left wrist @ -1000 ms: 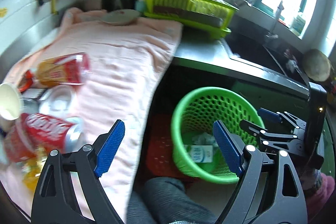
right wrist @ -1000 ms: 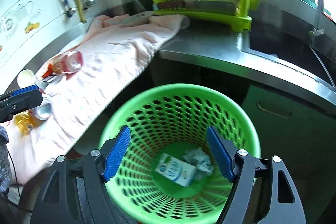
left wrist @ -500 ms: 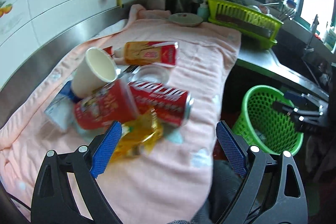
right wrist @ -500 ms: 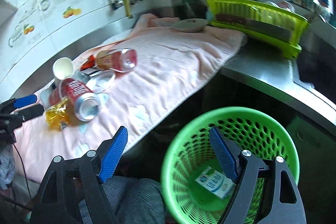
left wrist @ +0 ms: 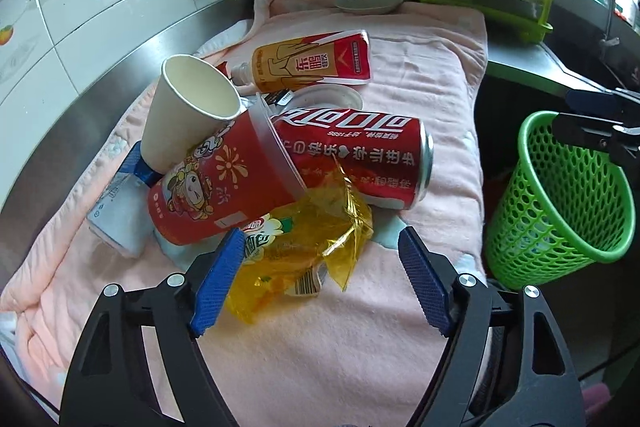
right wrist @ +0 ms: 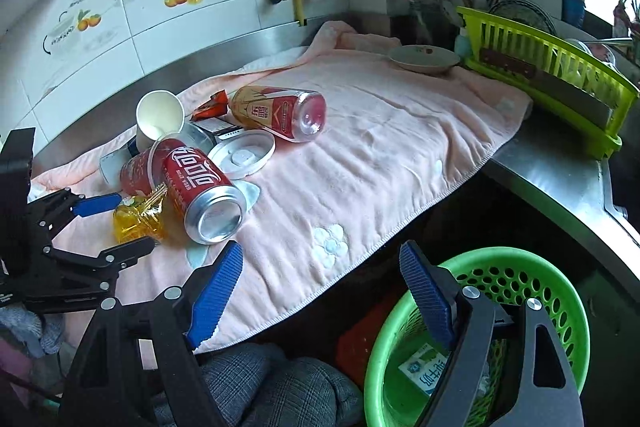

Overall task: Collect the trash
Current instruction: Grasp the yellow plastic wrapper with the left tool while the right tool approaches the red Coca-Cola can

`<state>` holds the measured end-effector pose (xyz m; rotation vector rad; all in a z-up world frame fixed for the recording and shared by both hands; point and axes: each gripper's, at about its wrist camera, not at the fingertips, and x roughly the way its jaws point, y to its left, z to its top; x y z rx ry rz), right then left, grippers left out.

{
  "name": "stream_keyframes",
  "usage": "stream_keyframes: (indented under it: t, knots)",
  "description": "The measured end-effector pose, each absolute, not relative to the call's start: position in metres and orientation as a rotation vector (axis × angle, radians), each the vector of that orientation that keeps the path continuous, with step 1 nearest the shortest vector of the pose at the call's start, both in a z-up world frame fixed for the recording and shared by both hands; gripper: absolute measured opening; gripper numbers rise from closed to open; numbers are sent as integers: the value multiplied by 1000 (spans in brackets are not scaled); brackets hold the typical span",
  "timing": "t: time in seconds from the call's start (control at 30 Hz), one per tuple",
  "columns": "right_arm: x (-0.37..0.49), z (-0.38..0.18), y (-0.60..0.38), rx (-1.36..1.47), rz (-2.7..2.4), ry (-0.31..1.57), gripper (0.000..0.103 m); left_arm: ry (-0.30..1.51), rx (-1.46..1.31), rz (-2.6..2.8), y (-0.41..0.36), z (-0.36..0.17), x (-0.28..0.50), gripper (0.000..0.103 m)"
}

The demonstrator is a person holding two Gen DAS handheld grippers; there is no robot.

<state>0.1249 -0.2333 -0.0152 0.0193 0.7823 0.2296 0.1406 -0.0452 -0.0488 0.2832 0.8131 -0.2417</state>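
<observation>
Left gripper [left wrist: 320,283] spread wide over the pink towel [left wrist: 400,67] on the table, grasping nothing. Left blue pad [left wrist: 218,281] touching or just short of the yellow crinkled wrapper [left wrist: 304,247]; cannot tell which. Right pad hanging apart over bare towel. Wrapper lying between the two pads, nearer the left one.

Behind the wrapper, a pile of trash: red printed cup [left wrist: 224,183] on its side, white paper cup [left wrist: 188,119] tilted against it, red soda can [left wrist: 360,155] lying across, open end toward the table edge. Farther back, an orange-and-red drink bottle [left wrist: 312,61] on its side, a clear plastic lid [left wrist: 332,99] just in front of it. Pale blue-and-white carton [left wrist: 116,215] partly hidden beneath the cups.

Right gripper [right wrist: 320,291] also released, wide apart, holding nothing, hovering past the table edge above the green basket [right wrist: 560,291]. Right pad overlapping the basket rim in view, left pad over the hanging towel edge. Inside the basket, a small milk carton [right wrist: 424,375] lying at the bottom.

At the far end of the towel, a shallow dish [right wrist: 424,59], and beside it a lime-green dish rack [right wrist: 560,67].
</observation>
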Motion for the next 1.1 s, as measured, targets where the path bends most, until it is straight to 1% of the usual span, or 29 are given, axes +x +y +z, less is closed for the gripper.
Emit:
stream_keyframes:
  t: [0.1, 0.27, 0.43, 0.63, 1.1]
  knots:
    - [130, -16, -228, 7, 241, 789, 78, 805, 297, -225, -45, -51, 144, 70]
    - [138, -19, -218, -11, 264, 797, 78, 796, 281, -215, -42, -50, 149, 67]
    - [142, -18, -204, -39, 306, 793, 78, 796, 258, -234, -37, -48, 146, 57]
    - [151, -18, -188, -60, 370, 792, 78, 794, 191, -259, -25, -41, 142, 54]
    - [191, -29, -121, -229, 553, 794, 78, 770, 5, -256, 21, -17, 134, 52]
